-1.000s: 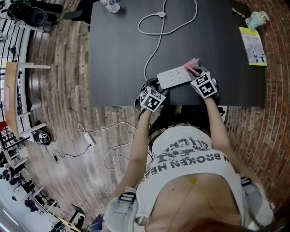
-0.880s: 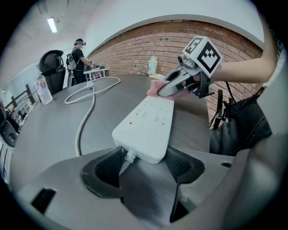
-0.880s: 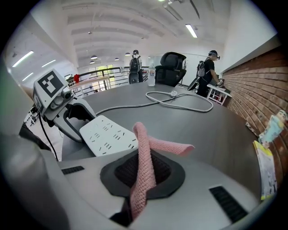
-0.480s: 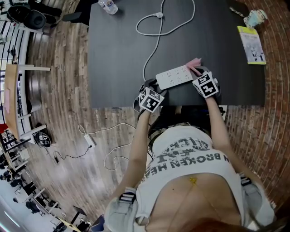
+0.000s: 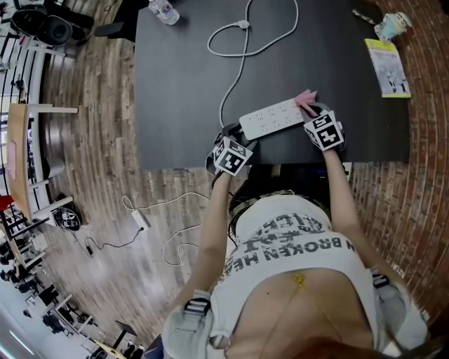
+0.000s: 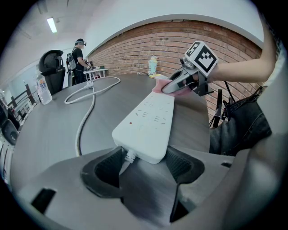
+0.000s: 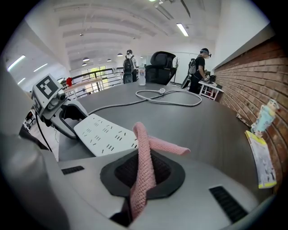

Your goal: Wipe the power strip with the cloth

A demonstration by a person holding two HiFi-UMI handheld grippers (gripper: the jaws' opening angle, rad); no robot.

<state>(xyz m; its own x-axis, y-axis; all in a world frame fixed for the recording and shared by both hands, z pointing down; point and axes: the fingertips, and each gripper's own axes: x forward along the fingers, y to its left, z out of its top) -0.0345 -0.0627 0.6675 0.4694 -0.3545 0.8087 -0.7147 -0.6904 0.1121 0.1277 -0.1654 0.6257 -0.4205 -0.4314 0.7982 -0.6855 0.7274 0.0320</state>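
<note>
A clear plastic water bottle (image 5: pixel 163 10) stands at the far left corner of the black rectangular table (image 5: pixel 175 91). Nearer to me, at the table's front edge, my left gripper (image 5: pixel 236 134) has its two dark fingers partly spread around the cord end of the long white plastic power strip (image 5: pixel 272 118). In my left gripper view one pad (image 6: pixel 107 167) sits on each side of that end. Both seem to touch it, though the left side is hard to judge from this angle.

The strip's thick white cord (image 5: pixel 242 49) leaves between those pads. It runs away over the table and curls into a loop near the far edge. The strip itself lies flat on the table with its sockets up, slanting away to the right.

At its right end is the pink knitted cloth (image 5: pixel 306 98). My right gripper (image 5: pixel 314 112) has its fingers pressed together on it, so a folded band rises out of the jaws and a loose tail sticks out to the right (that tail hangs just above the tabletop). The cloth meets the strip's end corner, but I cannot tell how firmly it presses there.

Well apart on the right, close to the red brick wall (image 5: pixel 421 84), lies a thin yellow-green booklet (image 5: pixel 387 66). A small pale figurine (image 5: pixel 390 24) stands just behind it.
</note>
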